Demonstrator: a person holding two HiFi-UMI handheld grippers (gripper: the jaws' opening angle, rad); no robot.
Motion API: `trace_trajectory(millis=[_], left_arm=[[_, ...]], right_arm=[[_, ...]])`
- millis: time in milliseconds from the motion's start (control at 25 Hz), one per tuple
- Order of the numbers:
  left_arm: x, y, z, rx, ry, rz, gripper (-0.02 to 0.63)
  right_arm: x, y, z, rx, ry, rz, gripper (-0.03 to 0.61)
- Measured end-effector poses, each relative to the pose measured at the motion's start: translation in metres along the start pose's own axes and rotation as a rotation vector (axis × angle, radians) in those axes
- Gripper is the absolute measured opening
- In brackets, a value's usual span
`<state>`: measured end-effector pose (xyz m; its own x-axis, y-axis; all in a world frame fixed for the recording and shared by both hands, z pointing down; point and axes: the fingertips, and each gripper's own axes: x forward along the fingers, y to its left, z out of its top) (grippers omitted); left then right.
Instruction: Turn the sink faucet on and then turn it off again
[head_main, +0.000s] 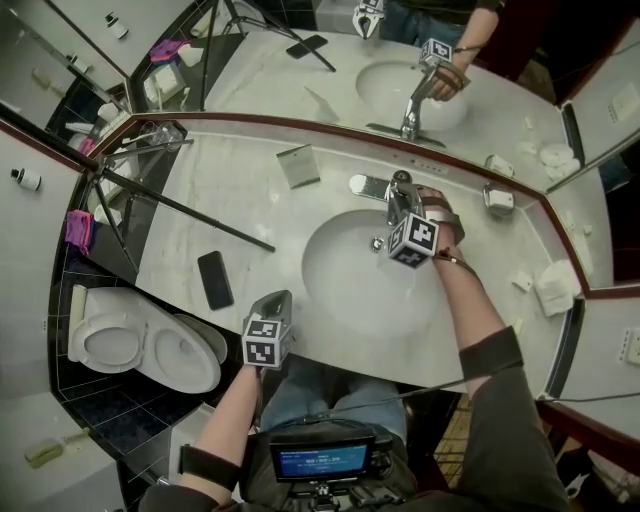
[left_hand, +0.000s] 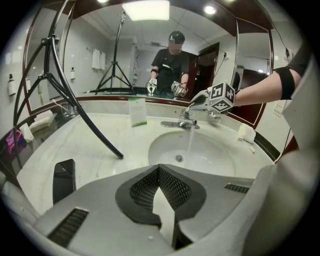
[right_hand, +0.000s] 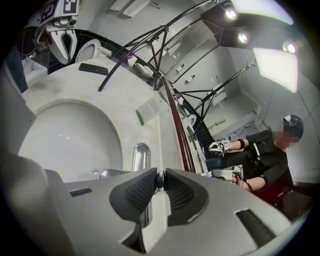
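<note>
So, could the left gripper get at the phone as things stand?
Probably yes: the phone lies flat on the counter right beside the left gripper, nothing between them, though its jaws are shut.

Bright, even ceiling light fills the bathroom, and small spotlights flare white. The marble counter carries soft glare and faint shadows. Both gripper views bulge like a fisheye, with black vignetted corners and soft focus up close

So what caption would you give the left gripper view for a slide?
Water runs from the faucet into the sink while the right gripper clamps its handle, left gripper shut in front.
</note>
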<state>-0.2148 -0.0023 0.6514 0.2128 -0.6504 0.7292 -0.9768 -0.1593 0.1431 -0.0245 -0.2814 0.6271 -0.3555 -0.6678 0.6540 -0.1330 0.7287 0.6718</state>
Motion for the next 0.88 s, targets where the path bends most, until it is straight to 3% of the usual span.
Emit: trace_trajectory(millis=[880], left_arm=[[0.005,0.012,0.002,-0.015,0.014,0.0,0.001]], right_arm=[[-0.003,0.018,0.002,-0.041,-0.001,-0.085,0.067]])
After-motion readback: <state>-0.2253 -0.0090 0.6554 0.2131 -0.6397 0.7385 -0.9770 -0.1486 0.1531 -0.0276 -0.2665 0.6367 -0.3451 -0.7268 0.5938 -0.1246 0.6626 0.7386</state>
